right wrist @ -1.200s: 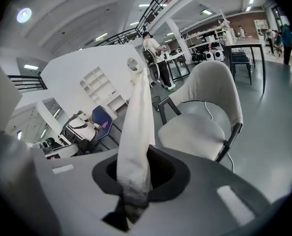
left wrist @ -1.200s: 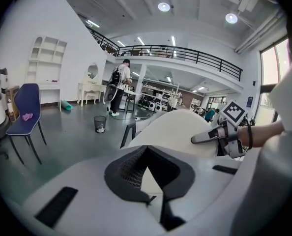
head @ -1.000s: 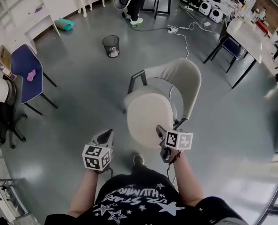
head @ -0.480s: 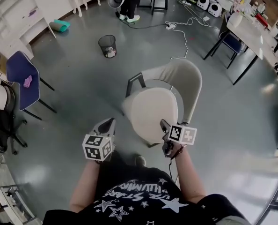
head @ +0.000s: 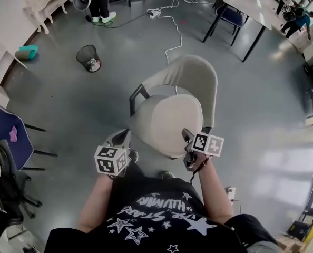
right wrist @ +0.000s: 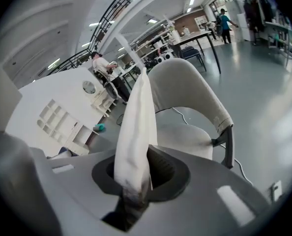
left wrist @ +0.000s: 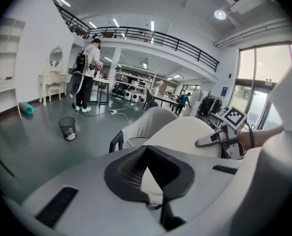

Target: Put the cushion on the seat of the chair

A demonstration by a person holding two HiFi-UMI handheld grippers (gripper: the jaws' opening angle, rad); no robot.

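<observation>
Grey workshop floor point(head: 67, 109) spread around a beige chair point(head: 196, 73) with a curved back and a dark frame. The person's left forearm point(head: 96, 204) and right forearm point(head: 212, 188) reached forward and down, one at each side of the chair's front. Between them hung the cushion point(head: 169, 123), pale, rounded and smooth, held tilted over the seat point(right wrist: 185, 136) rather than lying flat on it. The left gripper point(head: 124, 136) had its jaws closed on the cushion's left edge. The right gripper point(head: 184, 135) had its jaws pinched on the right edge, with fabric bunched between them.
</observation>
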